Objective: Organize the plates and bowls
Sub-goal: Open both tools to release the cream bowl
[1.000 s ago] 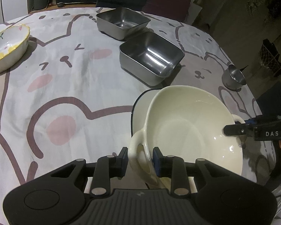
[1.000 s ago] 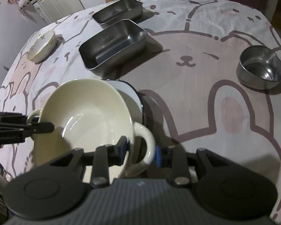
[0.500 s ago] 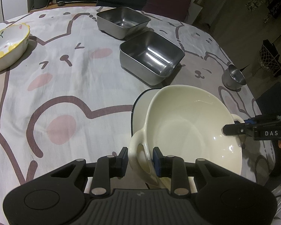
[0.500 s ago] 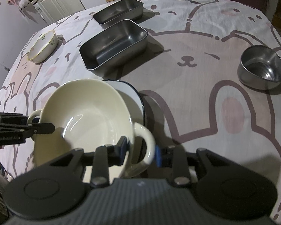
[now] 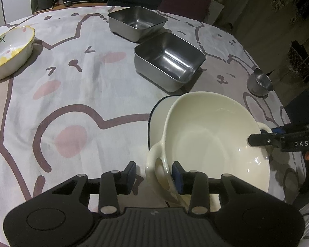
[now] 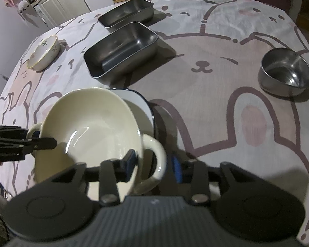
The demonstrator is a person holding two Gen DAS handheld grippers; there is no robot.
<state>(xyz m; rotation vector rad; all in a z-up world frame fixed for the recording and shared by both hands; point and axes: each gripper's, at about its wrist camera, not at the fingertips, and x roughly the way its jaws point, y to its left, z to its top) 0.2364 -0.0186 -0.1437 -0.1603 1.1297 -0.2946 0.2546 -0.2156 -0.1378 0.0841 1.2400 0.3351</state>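
Note:
A cream two-handled bowl (image 5: 214, 135) rests tilted on a white plate with a dark blue rim (image 5: 156, 113). It also shows in the right wrist view (image 6: 88, 135), over the plate (image 6: 142, 105). My left gripper (image 5: 154, 175) is open, its jaws standing apart around the bowl's left handle (image 5: 156, 168). My right gripper (image 6: 153, 163) is open too, its jaws either side of the right handle (image 6: 156, 158). Each gripper shows in the other's view, the right one (image 5: 263, 141) and the left one (image 6: 41, 144) at the opposite handles.
Two square steel trays (image 5: 169, 60) (image 5: 137, 21) stand behind the plate. A small round steel bowl (image 6: 285, 75) sits to the right. A flowered ceramic bowl (image 5: 10, 51) sits far left. The table wears a bear-pattern cloth (image 5: 72, 107).
Both grippers have opened, letting go of the bowl's handles. The bowl has stayed where it was on the plate.

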